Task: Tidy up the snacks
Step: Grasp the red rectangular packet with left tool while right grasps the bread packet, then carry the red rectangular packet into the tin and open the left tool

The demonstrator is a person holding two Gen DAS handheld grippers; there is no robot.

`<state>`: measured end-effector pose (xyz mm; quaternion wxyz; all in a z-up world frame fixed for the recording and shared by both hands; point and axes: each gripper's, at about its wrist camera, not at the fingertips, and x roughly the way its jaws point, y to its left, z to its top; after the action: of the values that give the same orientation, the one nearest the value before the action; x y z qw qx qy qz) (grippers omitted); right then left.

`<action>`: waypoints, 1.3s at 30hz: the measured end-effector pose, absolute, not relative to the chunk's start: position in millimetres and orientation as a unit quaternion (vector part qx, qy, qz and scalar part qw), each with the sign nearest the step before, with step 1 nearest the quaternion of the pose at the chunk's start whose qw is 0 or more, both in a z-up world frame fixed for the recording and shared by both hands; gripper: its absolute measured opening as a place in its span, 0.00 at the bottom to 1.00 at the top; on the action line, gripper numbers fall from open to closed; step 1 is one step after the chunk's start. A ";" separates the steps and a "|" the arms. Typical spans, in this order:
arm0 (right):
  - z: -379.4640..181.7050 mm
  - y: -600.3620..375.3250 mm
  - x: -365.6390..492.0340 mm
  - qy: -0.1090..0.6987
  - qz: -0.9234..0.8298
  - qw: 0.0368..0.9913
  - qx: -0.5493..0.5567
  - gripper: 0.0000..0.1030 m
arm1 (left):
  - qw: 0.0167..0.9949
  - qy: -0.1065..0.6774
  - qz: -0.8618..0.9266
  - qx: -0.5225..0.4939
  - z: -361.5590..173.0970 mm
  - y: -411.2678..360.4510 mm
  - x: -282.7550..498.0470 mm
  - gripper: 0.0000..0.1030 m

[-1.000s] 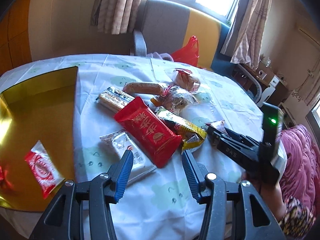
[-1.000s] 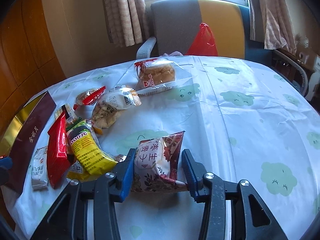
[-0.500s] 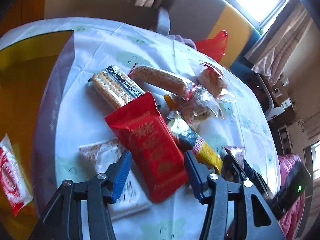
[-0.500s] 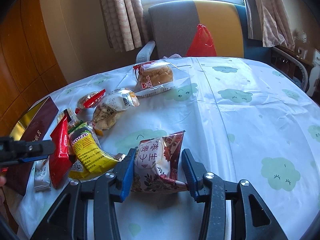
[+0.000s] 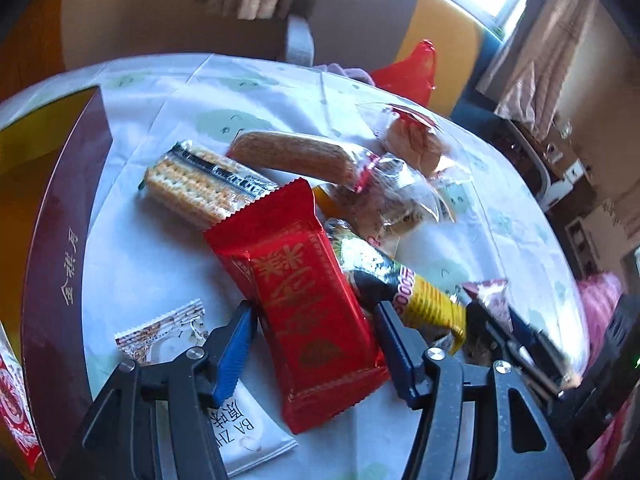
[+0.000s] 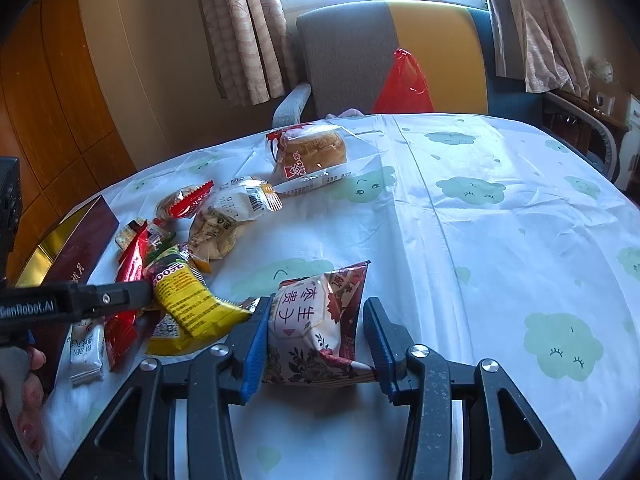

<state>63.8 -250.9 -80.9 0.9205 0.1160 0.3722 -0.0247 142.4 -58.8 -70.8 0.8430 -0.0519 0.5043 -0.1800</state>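
Note:
My left gripper (image 5: 316, 336) is open, its jaws on either side of a red foil snack packet (image 5: 304, 296) that lies on the table. A white packet (image 5: 236, 436) lies under its left finger. A yellow-black packet (image 5: 404, 292), a cracker pack (image 5: 200, 188) and a long wafer roll (image 5: 292, 156) lie just beyond. My right gripper (image 6: 316, 338) is open around a white and maroon pastry packet (image 6: 320, 320). The left gripper's finger (image 6: 108, 298) reaches in over the red and yellow packets (image 6: 188, 304).
A maroon and gold box (image 5: 52, 264) stands at the table's left edge, with a red-white packet (image 5: 14, 408) inside. A wrapped bun (image 6: 316, 152) and clear-wrapped pastries (image 6: 224, 220) lie farther back. A chair with a red bag (image 6: 404, 84) stands behind the table.
My left gripper has moved forward and down, so the red foil packet now lies between its open jaws. My right gripper has stayed around the pastry packet.

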 end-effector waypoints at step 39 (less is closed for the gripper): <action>-79.1 -254.0 57.0 0.355 -0.040 0.925 0.126 0.43 | 0.890 0.399 -0.214 -0.058 -43.2 -32.1 80.3 0.37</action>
<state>57.0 -254.0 -79.1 0.9255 0.1257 0.3551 -0.0397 80.3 -32.1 -43.2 0.8896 -0.0579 0.3992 -0.2142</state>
